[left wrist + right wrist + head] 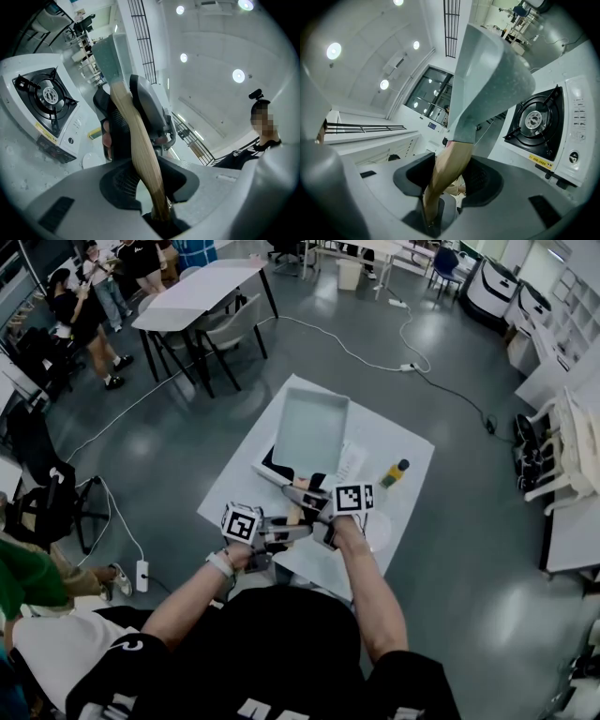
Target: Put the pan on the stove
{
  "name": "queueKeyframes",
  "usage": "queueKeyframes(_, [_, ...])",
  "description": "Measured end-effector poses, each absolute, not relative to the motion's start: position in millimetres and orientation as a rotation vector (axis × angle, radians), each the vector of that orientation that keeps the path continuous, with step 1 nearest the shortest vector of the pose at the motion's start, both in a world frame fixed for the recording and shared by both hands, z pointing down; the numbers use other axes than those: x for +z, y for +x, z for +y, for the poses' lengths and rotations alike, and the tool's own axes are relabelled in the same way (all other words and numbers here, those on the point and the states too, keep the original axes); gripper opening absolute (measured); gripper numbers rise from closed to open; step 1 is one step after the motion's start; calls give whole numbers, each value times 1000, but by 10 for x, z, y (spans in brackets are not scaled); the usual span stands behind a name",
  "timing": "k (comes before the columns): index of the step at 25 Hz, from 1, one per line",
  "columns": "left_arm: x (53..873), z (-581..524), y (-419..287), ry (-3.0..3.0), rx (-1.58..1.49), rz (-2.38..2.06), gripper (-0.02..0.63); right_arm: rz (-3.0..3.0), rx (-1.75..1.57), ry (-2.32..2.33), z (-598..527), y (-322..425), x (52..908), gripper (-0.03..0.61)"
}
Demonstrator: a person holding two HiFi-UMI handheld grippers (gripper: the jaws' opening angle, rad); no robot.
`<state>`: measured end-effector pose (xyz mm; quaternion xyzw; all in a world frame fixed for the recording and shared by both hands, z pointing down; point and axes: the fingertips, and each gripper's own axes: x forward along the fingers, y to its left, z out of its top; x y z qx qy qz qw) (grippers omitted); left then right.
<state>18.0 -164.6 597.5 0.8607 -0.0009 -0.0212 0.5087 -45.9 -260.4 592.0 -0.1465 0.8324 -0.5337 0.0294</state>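
White table point(405, 454) beneath. Nearest, the left gripper point(152, 178) and right gripper point(450, 178) both clench the wooden handle point(135, 136). At 12 o'clock the pan point(311, 430) hangs above the stove point(534, 121). With 2 grips on 1 smooth handle, it could twist and land off the burner.

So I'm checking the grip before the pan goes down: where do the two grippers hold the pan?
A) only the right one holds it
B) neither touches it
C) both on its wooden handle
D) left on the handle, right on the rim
C: the wooden handle runs between the closed jaws of the left gripper and of the right gripper alike, with the grey pan rising beyond.
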Motion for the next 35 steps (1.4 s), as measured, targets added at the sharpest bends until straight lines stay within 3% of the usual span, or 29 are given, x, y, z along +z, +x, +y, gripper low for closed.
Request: queueKeyframes(35, [6477,-2022,-75,1948,32,34,81,2451,-1783,-530,-3021,-657,6556,170])
